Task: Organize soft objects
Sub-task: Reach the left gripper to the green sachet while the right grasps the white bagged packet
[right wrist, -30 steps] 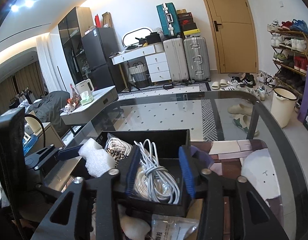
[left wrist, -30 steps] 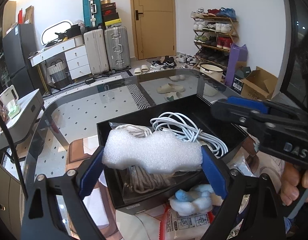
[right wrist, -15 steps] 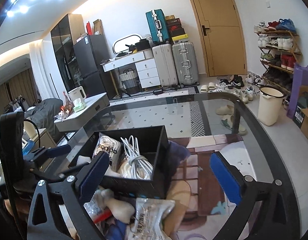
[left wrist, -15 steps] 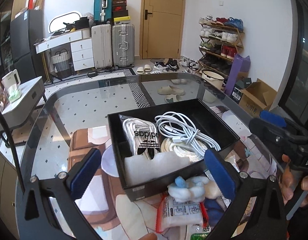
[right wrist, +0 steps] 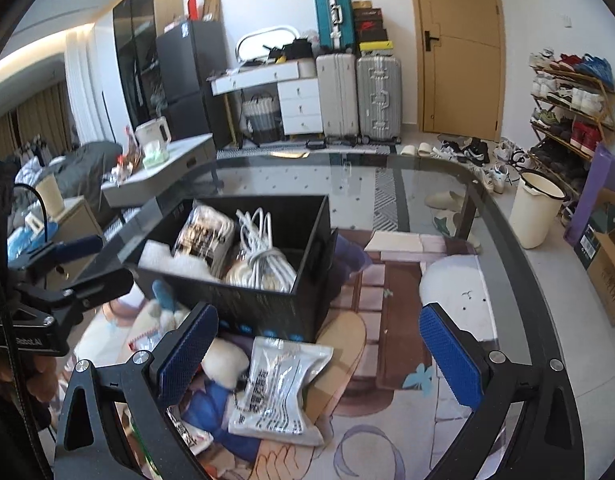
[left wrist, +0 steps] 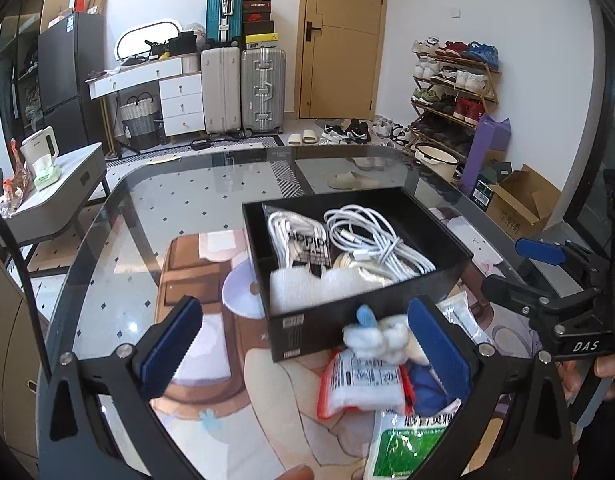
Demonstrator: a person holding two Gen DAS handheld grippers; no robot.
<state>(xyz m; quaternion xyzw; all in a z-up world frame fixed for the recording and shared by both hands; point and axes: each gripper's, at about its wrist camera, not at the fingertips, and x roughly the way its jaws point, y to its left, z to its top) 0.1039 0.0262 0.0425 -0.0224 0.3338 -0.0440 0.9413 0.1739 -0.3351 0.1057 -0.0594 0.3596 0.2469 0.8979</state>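
A black box (left wrist: 371, 322) (right wrist: 267, 308) stands on the glass table. Inside lie a white foam piece (left wrist: 307, 286) (right wrist: 167, 260), bagged white socks (left wrist: 303, 240) (right wrist: 205, 234) and a coil of white cable (left wrist: 371, 236) (right wrist: 263, 248). In front of the box lie a white and blue plush toy (left wrist: 377, 334) (right wrist: 223, 360), a red-edged white packet (left wrist: 361, 384), a clear white packet (right wrist: 281, 384) and a green packet (left wrist: 411, 440). My left gripper (left wrist: 303, 344) is open and empty in front of the box. My right gripper (right wrist: 319, 350) is open and empty by the box's right corner.
A printed mat (right wrist: 391, 360) covers part of the glass table (left wrist: 179, 200). A hand (left wrist: 611, 368) holds the right gripper's handle at the right edge of the left wrist view. Beyond the table are suitcases (left wrist: 243, 88), a shoe rack (left wrist: 451, 88) and a white bucket (right wrist: 537, 216).
My left gripper opened and let the foam piece drop into the box. My right gripper opened off the box's front wall. Both grippers drew back from the box.
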